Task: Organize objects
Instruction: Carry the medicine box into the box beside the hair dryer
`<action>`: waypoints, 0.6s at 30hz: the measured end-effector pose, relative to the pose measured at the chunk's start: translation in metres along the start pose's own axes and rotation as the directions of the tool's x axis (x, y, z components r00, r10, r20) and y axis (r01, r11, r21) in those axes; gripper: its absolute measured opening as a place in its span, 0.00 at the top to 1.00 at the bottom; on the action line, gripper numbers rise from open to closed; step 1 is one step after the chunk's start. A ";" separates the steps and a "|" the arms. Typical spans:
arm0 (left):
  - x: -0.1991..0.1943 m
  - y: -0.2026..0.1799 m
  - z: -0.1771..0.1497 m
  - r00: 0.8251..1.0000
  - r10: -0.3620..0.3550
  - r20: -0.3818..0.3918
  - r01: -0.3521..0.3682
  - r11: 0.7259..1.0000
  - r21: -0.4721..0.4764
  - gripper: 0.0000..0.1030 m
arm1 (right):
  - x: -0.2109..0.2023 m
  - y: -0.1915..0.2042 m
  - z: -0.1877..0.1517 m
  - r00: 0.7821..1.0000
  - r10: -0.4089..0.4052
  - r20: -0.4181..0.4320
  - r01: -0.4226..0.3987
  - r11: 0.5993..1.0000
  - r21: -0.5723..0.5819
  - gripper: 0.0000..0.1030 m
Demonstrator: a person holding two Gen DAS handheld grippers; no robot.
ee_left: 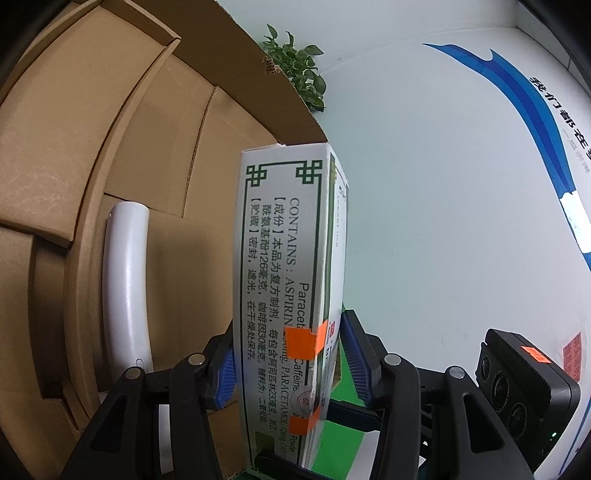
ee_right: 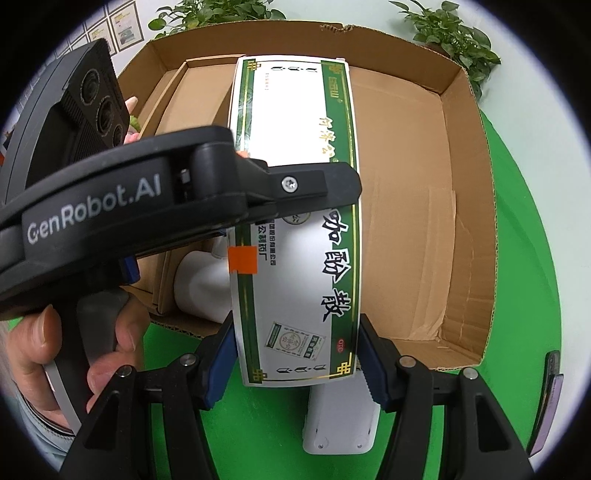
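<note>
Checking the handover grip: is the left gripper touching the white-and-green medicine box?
Touching. In the left wrist view, the left gripper has its blue pads pressed on both sides of the white-and-green medicine box.

One medicine box (ee_right: pixel 295 221), one cardboard tray (ee_right: pixel 461 206), two potted plants (ee_right: pixel 454 33).

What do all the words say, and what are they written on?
"GenRobot.AI": black left tongs body.
"CONTAINS: ASPIRIN", "Paraceta…", "Caffeine", "126", "30": side of white-and-green cardboard medicine box.
"OTC": small red oval on the box front.
Big black Chinese characters on the box front: readable.
Blue wall banner characters: blurred.
</note>
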State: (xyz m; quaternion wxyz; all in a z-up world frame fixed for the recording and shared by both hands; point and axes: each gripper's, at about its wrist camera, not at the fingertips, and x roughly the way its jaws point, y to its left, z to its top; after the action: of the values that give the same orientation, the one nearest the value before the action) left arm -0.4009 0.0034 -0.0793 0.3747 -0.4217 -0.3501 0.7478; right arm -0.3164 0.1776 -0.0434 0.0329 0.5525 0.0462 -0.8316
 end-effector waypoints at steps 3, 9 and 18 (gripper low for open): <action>0.004 0.004 0.002 1.000 -0.005 -0.004 0.005 1.000 -0.008 0.54 | 0.001 -0.002 0.000 1.000 0.004 0.000 -0.004 1.000 0.001 0.43; 0.015 0.010 0.008 1.000 0.024 -0.021 -0.024 1.000 -0.008 0.54 | 0.009 -0.010 0.001 0.999 0.034 0.001 -0.034 0.999 0.017 0.43; 0.025 0.010 0.015 0.991 0.108 -0.077 -0.109 0.994 -0.004 0.48 | 0.027 -0.026 -0.002 0.994 0.103 0.022 -0.104 0.993 0.048 0.43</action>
State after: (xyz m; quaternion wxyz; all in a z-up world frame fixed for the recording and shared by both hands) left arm -0.4260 0.0168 -0.0907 0.3450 -0.4699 -0.3150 0.7490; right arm -0.3273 0.2036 -0.0678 0.0628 0.5467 -0.0034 -0.8349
